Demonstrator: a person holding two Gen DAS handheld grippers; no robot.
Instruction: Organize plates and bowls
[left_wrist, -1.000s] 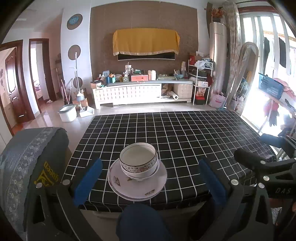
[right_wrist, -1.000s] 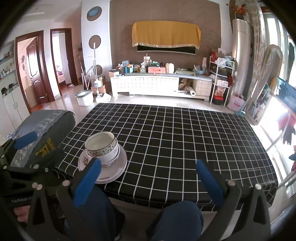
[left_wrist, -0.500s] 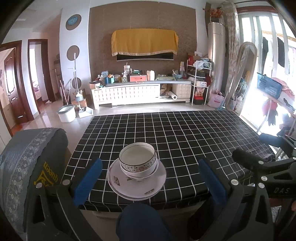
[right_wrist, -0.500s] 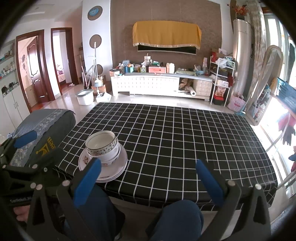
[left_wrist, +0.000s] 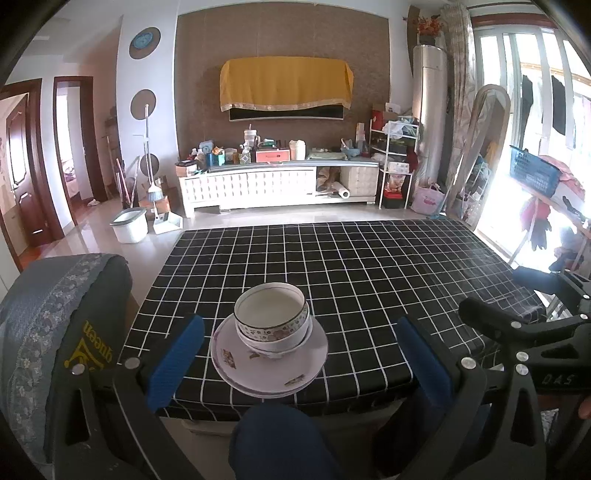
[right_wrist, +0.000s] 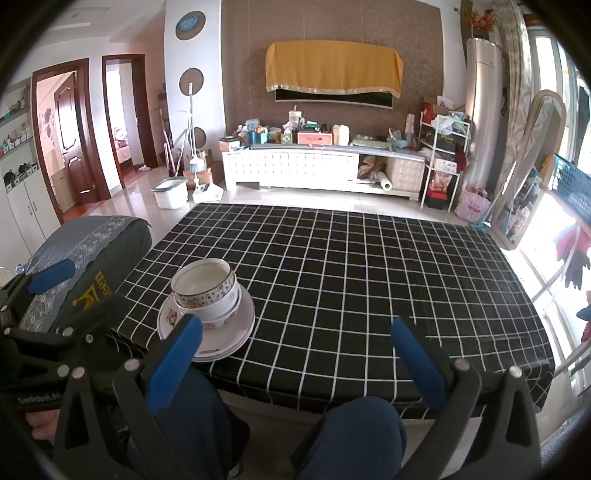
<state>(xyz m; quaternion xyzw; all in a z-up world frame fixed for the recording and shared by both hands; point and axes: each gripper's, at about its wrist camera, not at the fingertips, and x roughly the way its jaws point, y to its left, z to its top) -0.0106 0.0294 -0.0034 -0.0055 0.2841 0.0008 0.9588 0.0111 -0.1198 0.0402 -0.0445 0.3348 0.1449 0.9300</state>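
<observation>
I hold my left gripper (left_wrist: 295, 354) nearer, jaws wide, the nested floral white ceramic bowls (left_wrist: 272, 319) on stacked white plates (left_wrist: 236, 356) dead ahead at the near edge; my right gripper (right_wrist: 295, 354), also wide, sees them far left.

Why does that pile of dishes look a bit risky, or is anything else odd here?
The plates under the stacked bowls sit at the near edge of the table, their rim seeming to poke slightly past it. Nothing looks spilled or broken.
</observation>
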